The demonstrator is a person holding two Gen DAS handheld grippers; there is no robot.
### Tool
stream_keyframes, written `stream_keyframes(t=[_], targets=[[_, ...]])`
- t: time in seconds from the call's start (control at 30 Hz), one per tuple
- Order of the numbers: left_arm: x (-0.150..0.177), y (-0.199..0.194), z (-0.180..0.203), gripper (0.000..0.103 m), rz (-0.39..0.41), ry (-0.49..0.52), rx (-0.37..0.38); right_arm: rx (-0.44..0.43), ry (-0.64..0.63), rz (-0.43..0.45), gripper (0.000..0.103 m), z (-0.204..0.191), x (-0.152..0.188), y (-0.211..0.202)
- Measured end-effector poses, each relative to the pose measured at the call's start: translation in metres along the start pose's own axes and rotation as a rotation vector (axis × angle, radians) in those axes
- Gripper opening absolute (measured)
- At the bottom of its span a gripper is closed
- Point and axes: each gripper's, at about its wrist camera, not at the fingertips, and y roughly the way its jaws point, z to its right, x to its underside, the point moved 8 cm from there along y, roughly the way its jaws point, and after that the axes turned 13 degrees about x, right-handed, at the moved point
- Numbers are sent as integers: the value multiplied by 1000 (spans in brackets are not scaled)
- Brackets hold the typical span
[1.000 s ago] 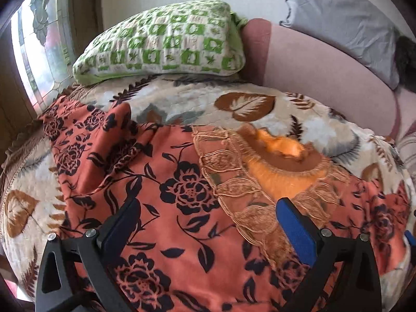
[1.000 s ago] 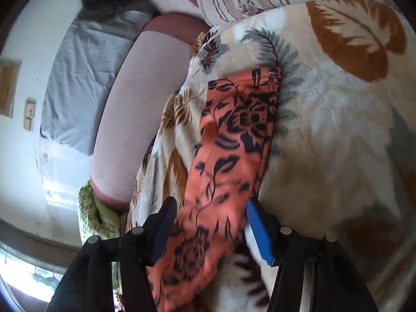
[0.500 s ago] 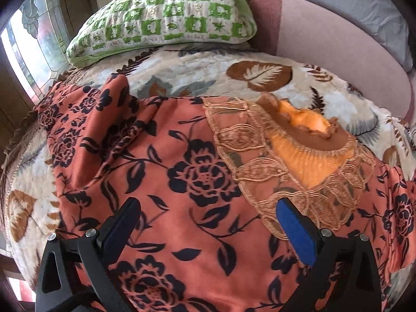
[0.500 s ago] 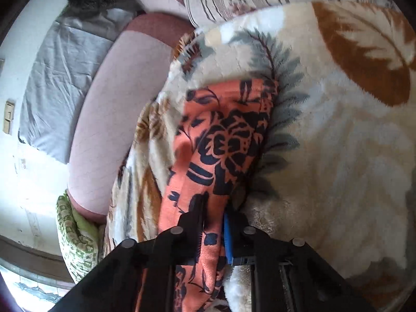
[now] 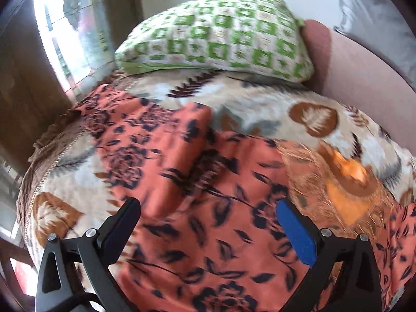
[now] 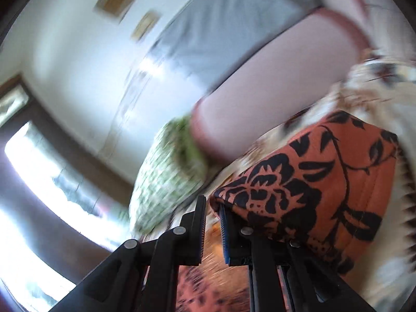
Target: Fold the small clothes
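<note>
An orange garment (image 5: pixel 208 176) with black flowers lies spread on a leaf-patterned blanket (image 5: pixel 260 109), its embroidered neckline (image 5: pixel 338 189) to the right. My left gripper (image 5: pixel 208 205) hovers over the garment's left half, open, with nothing pinched between the pads. In the right wrist view, which is blurred, my right gripper (image 6: pixel 212 202) is shut on a fold of the garment (image 6: pixel 325 182) at its tips. That fold is raised off the blanket and hangs to the right of the fingers.
A green-and-white checked pillow (image 5: pixel 215 36) lies at the head of the bed, beside a pink bolster (image 5: pixel 358 72). A bright window (image 5: pixel 65 39) is at the left. A grey cloth (image 6: pixel 221 31) hangs on the wall. The blanket's edge drops off at the lower left.
My right gripper closed on the garment's sleeve, then lifted and rolled with it. My left gripper shifted toward the garment's left side and stayed open.
</note>
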Motion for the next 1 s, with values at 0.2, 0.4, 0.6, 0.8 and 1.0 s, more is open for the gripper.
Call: stream_keyframes(t=[0.2,0.4,0.6,0.8,1.0], targets=[[-7,4,-52,103,-11,-119,-32,-21,-131,-295,13,-73,100,82],[-10,5,-67,103,-10,-160,-3,-82,-143,-454,79,-65,156,82],[-10,-7,-4,103,48,-31,179,-42,39,-282,79,7,87,24],[15,-2,90,103,26,308,284,-57,276,-257,66,92,70,-2],[30,24,132,103,-22,320,392,-31,401,-317,53,138,85,5]])
